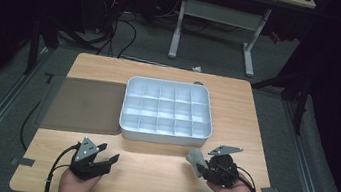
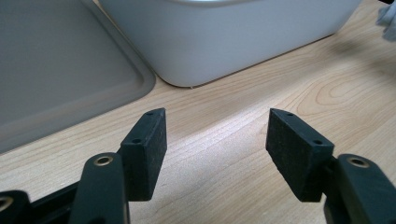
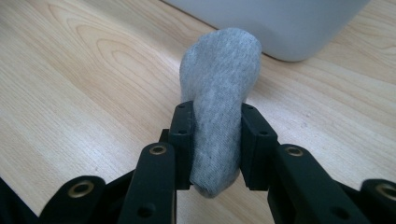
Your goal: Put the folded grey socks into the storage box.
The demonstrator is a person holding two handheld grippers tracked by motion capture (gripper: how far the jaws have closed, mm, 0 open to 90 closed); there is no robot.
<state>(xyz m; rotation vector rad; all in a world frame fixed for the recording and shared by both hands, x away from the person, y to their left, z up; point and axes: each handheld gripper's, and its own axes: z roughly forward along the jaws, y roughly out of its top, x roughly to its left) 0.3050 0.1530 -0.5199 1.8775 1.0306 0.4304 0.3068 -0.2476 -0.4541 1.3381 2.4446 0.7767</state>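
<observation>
A rolled grey sock (image 3: 219,102) sticks up between the two black pads of my right gripper (image 3: 217,140), which is shut on it just above the wooden table. From above, the sock (image 1: 195,157) shows at the left tip of my right gripper (image 1: 201,165), near the front right of the table. A white divided organizer box (image 1: 127,120) with several empty compartments stands at the table's middle; its wall (image 3: 299,32) lies just beyond the sock. My left gripper (image 1: 106,153) rests at the front left, open, with bare wood between its pads (image 2: 215,149).
A flat grey lid (image 1: 84,104) lies left of the box, and its rounded corner (image 2: 70,88) sits close ahead of my left gripper. Beyond the table stand a white desk frame (image 1: 216,26) and floor cables (image 1: 117,28).
</observation>
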